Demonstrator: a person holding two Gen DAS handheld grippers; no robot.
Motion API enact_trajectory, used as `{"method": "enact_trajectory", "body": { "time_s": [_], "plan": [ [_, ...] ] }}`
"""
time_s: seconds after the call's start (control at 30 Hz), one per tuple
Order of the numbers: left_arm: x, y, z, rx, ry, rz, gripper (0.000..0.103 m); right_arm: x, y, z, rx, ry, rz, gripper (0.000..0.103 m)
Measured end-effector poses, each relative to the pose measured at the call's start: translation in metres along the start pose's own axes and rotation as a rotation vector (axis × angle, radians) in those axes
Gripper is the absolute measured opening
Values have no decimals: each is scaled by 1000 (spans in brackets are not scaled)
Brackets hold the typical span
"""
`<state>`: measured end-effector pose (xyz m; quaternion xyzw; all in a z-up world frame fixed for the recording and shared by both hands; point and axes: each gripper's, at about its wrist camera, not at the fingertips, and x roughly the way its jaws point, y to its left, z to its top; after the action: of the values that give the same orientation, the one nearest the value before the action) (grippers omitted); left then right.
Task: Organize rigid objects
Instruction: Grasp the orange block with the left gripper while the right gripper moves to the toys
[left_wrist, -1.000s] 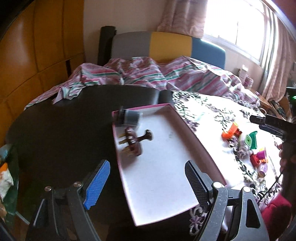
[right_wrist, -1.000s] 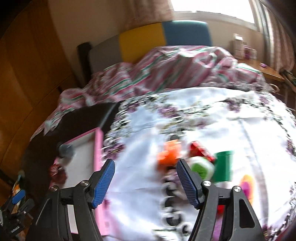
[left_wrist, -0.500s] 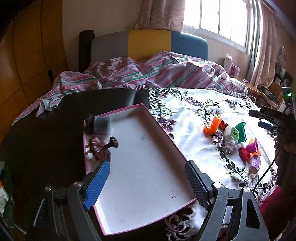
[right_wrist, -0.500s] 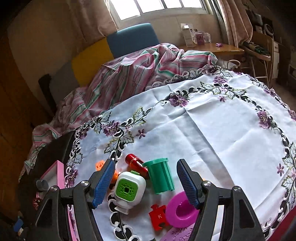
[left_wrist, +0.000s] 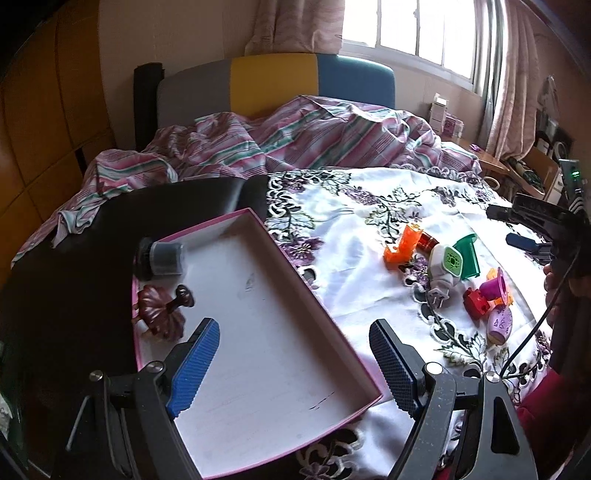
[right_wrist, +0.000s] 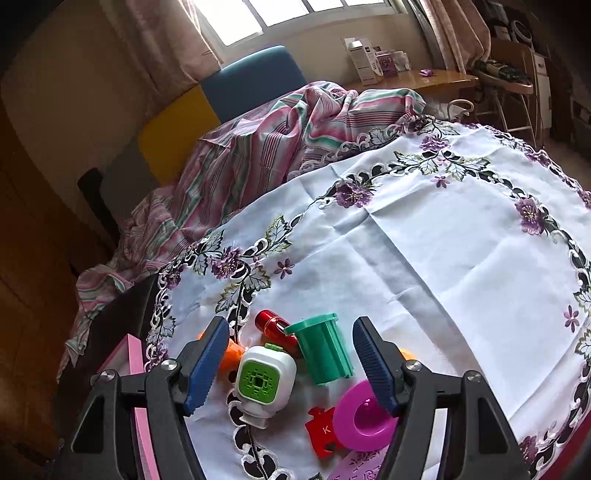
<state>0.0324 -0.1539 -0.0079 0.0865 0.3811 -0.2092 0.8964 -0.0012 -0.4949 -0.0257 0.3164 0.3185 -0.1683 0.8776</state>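
Toys (right_wrist: 291, 365), bright plastic, lie clustered between the right gripper's (right_wrist: 290, 363) spread, empty fingers (right_wrist: 207, 362).

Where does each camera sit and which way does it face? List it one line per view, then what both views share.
Left wrist: rides the left gripper, jaws open, looking down over the pink tray; the right gripper and a hand show at the right edge.
Right wrist: rides the right gripper, jaws open, low over the toys on the floral tablecloth.
Shared: the green cup, the white-and-green device, tablecloth, tray edge and striped bedding.
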Motion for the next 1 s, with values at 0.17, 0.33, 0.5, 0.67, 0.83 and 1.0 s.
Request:
{"method": "enact_trajectory", "body": {
  "time_s": [0.17,0.33,0.5,0.67,0.83,1.0],
  "plan": [
    [8,-11,6,11,6,-17,84,1,-2,0,14,10,10,71],
    [18,-25,13,32,20,-46,84,3,-3,0,19,19,15,71],
    [34,-45,27,47,38,-117,84,1,-9,1,45,11,4,71],
    [59,-69,44,74,60,-162,84,0,-18,3,88,10,10,71],
    [90,-93,64,106,67,-172,76,3,-20,4,106,22,23,71],
    [121,-113,82,110,87,-213,70,6,-17,3,95,36,34,71]
  ]
}}
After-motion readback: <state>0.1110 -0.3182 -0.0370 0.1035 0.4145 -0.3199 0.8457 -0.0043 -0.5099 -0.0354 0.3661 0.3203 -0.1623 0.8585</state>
